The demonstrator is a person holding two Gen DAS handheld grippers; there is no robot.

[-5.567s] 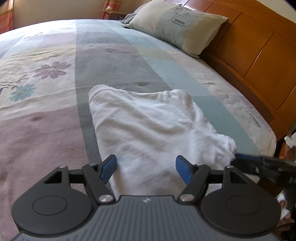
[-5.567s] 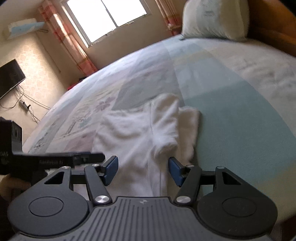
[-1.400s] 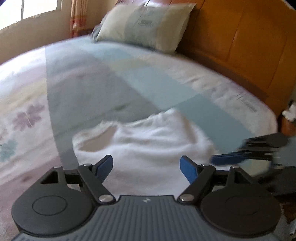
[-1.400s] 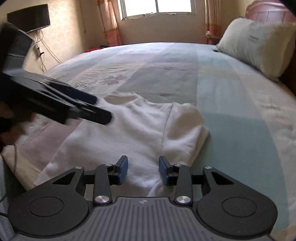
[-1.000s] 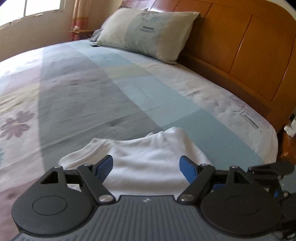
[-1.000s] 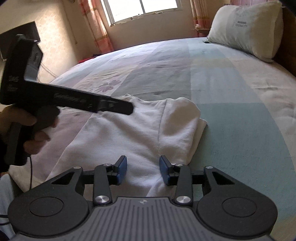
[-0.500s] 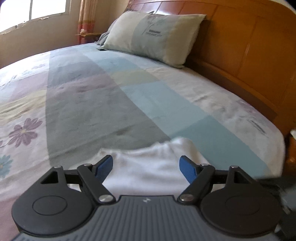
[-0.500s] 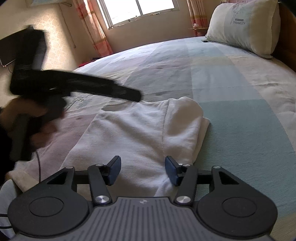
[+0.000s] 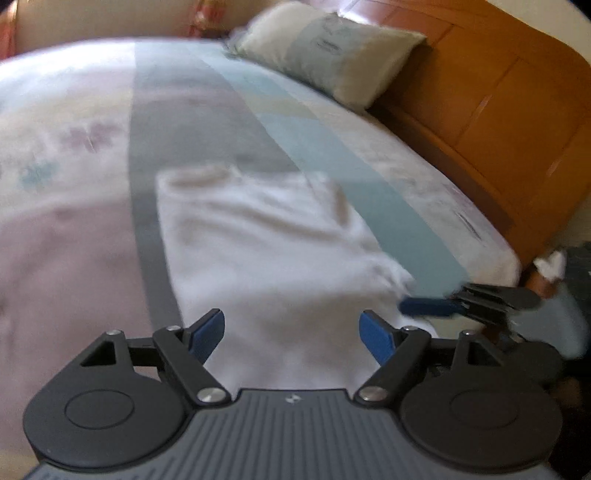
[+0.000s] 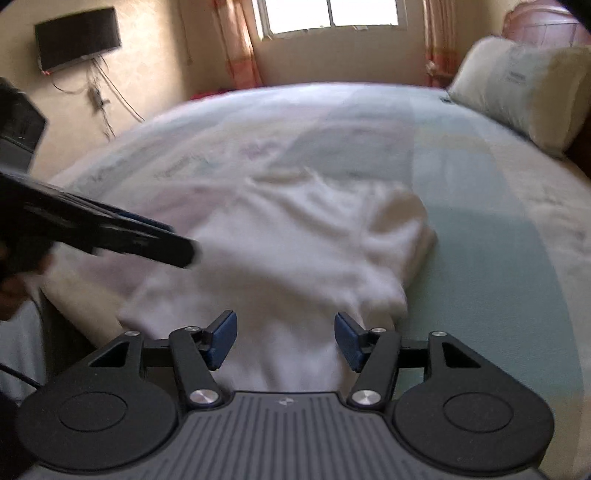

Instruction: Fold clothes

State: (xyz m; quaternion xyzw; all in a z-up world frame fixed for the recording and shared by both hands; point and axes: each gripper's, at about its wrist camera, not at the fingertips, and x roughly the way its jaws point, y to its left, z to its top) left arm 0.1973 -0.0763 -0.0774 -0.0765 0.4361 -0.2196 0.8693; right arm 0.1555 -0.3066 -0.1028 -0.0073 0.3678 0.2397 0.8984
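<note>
Blur softens my left-wrist view. My left gripper (image 9: 291, 332) stands with its blue-padded jaws wide apart and nothing between the pads; it hovers over the near end of the soft white knitted garment (image 9: 266, 251). That garment lies flat on the bed's pastel patchwork bedspread (image 9: 74, 147), along the seam between a grey stripe and a teal one, its neck opening at the far end. At the garment's right edge my right gripper (image 9: 424, 307) comes in from the side, one blue fingertip just beside the cloth; from here I cannot tell whether it touches. A pale rectangular pillow with a blue-green panel (image 9: 328, 48) leans against the orange-brown wooden headboard (image 9: 498, 110) beyond.

My right-wrist view, also blurred, shows the right gripper with jaws that have just been opening; they stand apart with nothing pinched, and the garment's near hem lies below the gap. The garment spreads ahead, its right side folded over into a rounded ridge. From the left, my left gripper reaches in over the garment's left part. A black wall-mounted television (image 10: 77, 37) and a bright window (image 10: 332, 14) lie beyond the bed.
</note>
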